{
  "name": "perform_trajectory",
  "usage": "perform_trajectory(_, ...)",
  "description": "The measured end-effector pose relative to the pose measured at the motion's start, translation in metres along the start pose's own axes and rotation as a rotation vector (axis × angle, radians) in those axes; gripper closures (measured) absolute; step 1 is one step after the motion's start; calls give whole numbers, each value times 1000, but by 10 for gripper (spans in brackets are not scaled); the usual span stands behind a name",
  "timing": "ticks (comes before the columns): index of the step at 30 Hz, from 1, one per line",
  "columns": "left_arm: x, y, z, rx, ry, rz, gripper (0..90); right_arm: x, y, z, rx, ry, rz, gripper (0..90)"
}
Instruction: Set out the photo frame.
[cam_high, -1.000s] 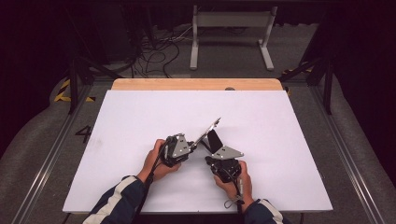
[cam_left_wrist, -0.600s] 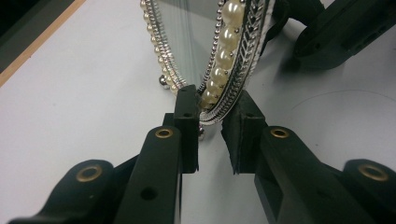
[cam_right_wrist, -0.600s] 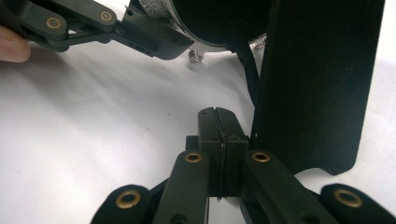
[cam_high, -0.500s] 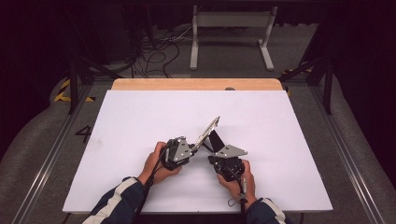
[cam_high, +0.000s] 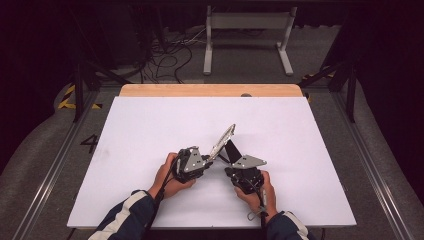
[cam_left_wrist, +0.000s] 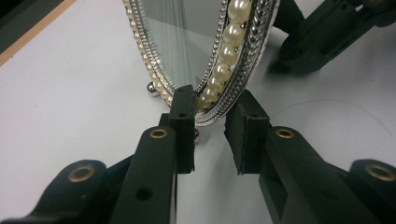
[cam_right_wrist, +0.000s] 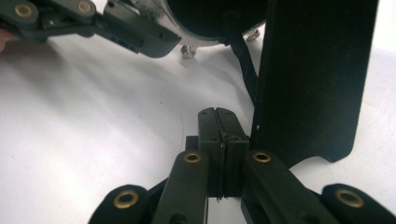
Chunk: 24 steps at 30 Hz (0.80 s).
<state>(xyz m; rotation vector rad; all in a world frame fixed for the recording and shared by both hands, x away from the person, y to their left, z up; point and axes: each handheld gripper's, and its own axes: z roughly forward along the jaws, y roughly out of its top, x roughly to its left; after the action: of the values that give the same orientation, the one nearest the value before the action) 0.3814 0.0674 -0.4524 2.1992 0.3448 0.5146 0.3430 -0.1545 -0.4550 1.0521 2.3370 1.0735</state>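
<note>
- The left gripper (cam_left_wrist: 211, 135) has just been opening its jaws; they flank the lower rim of a pearl-edged mirror (cam_left_wrist: 196, 42).
- The mirror stands on a white table (cam_left_wrist: 70, 93).
- The other gripper (cam_left_wrist: 327, 32) sits behind.

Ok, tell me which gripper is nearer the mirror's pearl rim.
Left. The left gripper has its jaws either side of the mirror rim's lower edge; the right gripper sits shut behind it, beside the black stand.
</note>
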Motion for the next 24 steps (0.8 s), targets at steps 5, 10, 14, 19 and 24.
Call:
perform_trajectory(5,0,3,0,-37,-7,-14,704,-1,0,0,4,10,3,891)
perform_trajectory(10,-3,5,1,-31,9,22,722,-3,0,0,1,-5,11,899)
perform_trajectory(14,-5,7,0,-23,20,69,732,-5,-1,-1,1,-12,18,900)
perform_trajectory(19,-7,7,-2,-15,19,76,739,-7,-1,-3,4,-5,18,900)
perform_trajectory(24,-13,10,-5,0,17,103,737,-7,-1,-3,10,-4,8,900)
